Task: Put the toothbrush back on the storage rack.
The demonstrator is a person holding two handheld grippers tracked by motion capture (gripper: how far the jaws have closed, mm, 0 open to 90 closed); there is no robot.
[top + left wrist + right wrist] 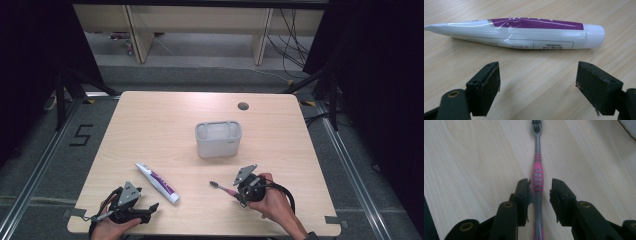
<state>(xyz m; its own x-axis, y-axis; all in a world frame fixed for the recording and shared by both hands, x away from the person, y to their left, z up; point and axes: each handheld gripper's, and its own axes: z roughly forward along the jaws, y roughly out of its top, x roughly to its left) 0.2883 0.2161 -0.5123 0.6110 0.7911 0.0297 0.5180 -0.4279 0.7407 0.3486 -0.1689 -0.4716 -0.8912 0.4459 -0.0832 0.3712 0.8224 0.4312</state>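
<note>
High view: a pale wooden table (150,125) was seen, with a grey holder (218,139) standing upright near its middle. Nearer the person, a white and purple tube (157,182) lay flat and slantwise, its cap toward the near edge. To the right of it, well apart, a pink and grey toothbrush (223,188) lay flat, its bristle end pointing left and away from the right gripper (239,192). That gripper was held in the person's right hand (272,202) at the handle end of the toothbrush. The left gripper (150,209) was held low at the near left corner, just beside the cap end of the tube.

In the left gripper view, the tube (519,33) was seen lying crosswise beyond the jaws, cap to the right, apart from them. The jaws were spread wide, with bare table between them and nothing held.

In the right gripper view, the toothbrush (538,176) was seen running straight away from the camera, its handle passing between the two jaws. The jaws were partly closed around it: the left pad lay just against the handle, while a gap was left at the right pad, so the handle was not clamped. The toothbrush was resting on the table.
</note>
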